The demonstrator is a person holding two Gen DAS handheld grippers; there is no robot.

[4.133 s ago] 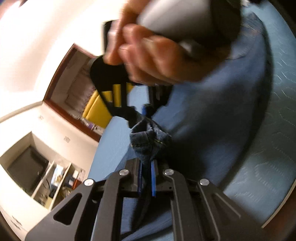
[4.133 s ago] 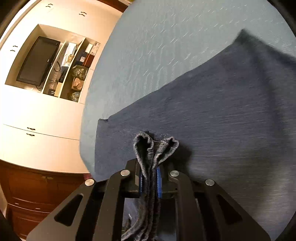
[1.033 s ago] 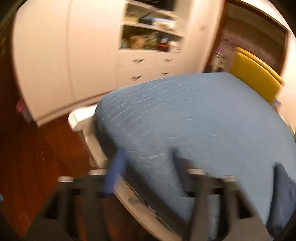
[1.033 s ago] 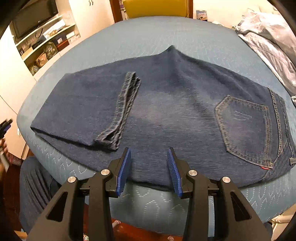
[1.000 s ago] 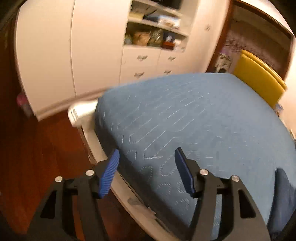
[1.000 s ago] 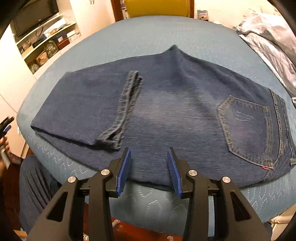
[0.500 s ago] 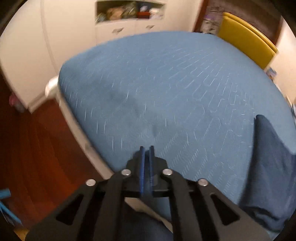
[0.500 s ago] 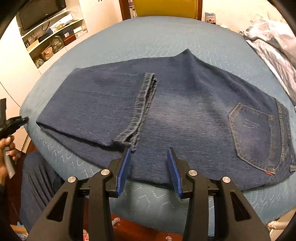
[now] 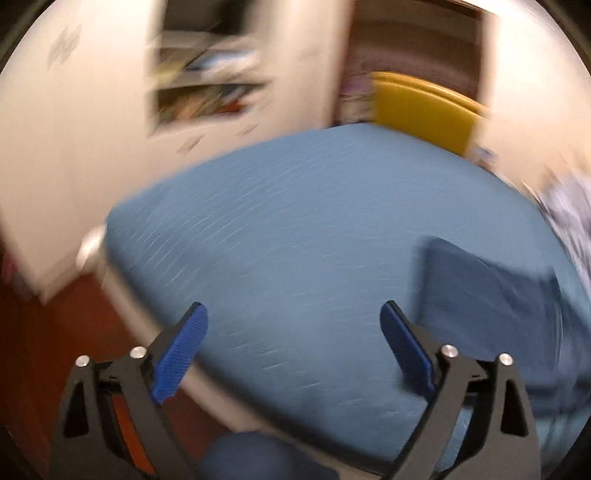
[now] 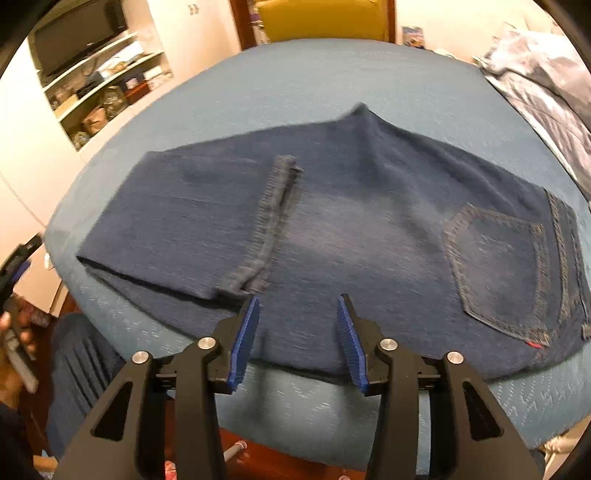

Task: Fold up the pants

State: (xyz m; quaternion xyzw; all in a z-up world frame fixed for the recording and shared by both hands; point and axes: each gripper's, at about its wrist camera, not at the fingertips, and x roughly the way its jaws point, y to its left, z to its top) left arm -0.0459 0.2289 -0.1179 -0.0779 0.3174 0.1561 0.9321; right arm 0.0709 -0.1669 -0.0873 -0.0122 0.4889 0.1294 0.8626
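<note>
Dark jeans [image 10: 369,229] folded flat on blue quilted bed [image 10: 332,74] — yellow headboard [image 10: 325,14], open shelves [image 10: 103,92] behind. Left gripper [image 9: 293,347] and right gripper [image 10: 295,332] both opening, empty.

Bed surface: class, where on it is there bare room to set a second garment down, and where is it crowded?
Free: the bedspread between the jeans and the yellow headboard, and the bare corner left of the folded end. Crowded: the near edge under the jeans, and the right side by the grey bedding.
</note>
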